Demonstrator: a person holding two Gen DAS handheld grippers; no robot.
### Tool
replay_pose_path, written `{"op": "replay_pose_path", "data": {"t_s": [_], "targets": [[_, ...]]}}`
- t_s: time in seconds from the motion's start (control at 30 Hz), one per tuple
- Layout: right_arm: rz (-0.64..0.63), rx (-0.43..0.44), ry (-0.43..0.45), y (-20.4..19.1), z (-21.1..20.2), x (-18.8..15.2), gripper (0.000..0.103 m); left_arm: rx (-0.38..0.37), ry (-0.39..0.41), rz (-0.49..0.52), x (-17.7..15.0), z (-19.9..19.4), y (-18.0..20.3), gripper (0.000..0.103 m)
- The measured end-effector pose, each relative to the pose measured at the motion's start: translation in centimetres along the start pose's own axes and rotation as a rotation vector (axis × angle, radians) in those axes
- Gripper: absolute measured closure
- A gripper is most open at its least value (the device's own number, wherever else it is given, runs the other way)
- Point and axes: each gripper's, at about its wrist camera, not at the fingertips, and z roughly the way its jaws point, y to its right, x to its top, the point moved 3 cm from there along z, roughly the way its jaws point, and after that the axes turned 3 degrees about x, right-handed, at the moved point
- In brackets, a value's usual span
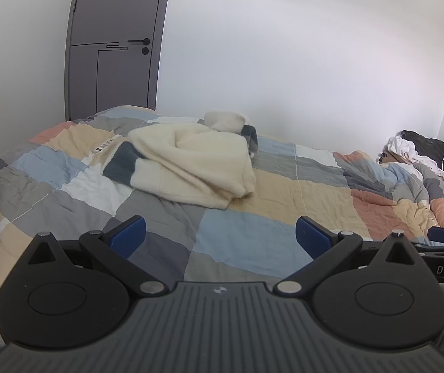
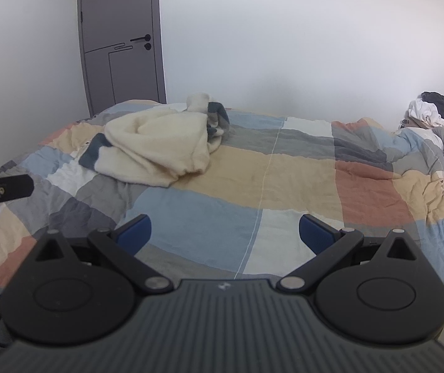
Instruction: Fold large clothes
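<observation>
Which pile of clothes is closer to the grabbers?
The cream fleece garment with dark blue patches, crumpled mid-bed straight ahead. The other pile, white and black clothes, sits far off at the bed's right end by the wall.

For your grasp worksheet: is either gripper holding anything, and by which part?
Nothing is held. The left gripper and right gripper are both open above the quilt, well short of the cream fleece garment.

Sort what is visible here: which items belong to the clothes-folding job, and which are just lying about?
Part of the job:
- cream fleece garment, crumpled on the quilt
- left gripper, jaws open, empty
- right gripper, jaws open, empty

Just lying about:
- patchwork quilt underneath
- heap of white and dark clothes in the far corner
- grey door
</observation>
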Motion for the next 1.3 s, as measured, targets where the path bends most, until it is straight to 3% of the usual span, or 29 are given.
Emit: {"op": "replay_pose_path", "data": {"t_s": [0.33,0.77,1.1,1.3], "targets": [[0.024,0.03,-0.021,0.2,0.7,0.3,0.0,-0.002,-0.003,0.003,-0.1,0.5,-0.3,0.0],[0.041,0.042,0.005,-0.3,2.5,2.9,0.0,-0.007,0.029,-0.013,2.3,2.2,-1.4,0.0],[0.101,0.084,0.013,-0.9,6.8,6.6,0.0,0.022,0.045,-0.01,6.0,6.0,-2.9,0.0],[0.144,0.112,0.018,-1.2,10.8,9.3,0.0,0.027,0.037,-0.041,8.1,11.3,-4.4,0.0]]}}
